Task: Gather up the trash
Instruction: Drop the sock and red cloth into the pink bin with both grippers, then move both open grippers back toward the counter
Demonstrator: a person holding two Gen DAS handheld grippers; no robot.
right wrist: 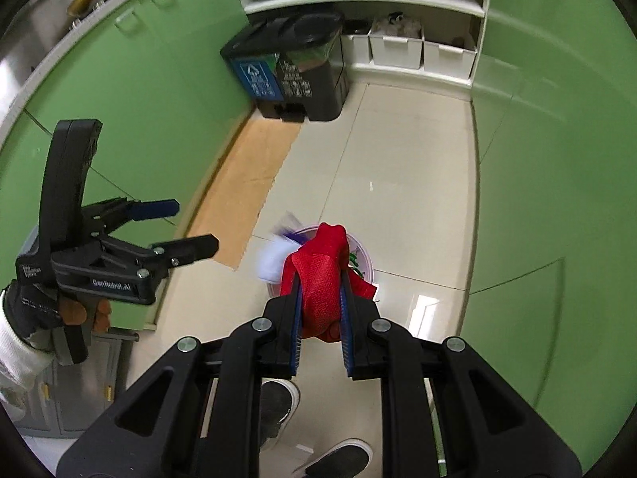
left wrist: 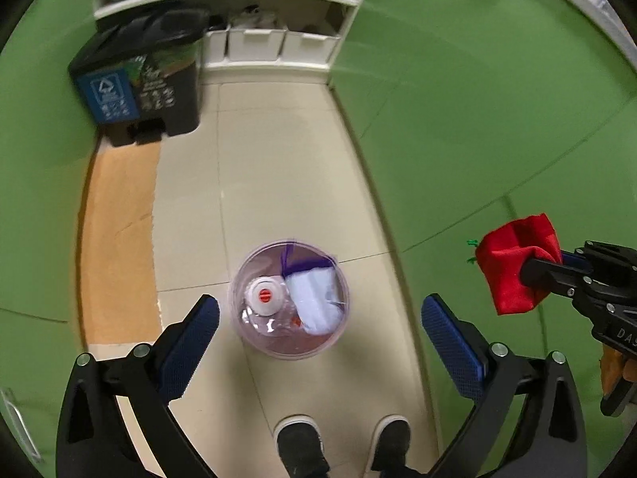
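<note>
Small translucent round waste bin (left wrist: 290,302) on cream tile floor (left wrist: 278,167), partly hidden in right view behind red cloth (right wrist: 323,279) clamped by right gripper (right wrist: 321,310). Left gripper (left wrist: 318,318) spread, empty, above bin.

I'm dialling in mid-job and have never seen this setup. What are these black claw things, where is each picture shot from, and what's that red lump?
No robot: a person holds a two-finger clamp in each hand, with a camera on each looking along its fingers. In the left view, the left gripper is open above a small clear bin on the tiled floor, holding a bottle and white waste. In the right view, the right gripper is shut on a red cloth bag. A black pedal bin stands further back.
</note>
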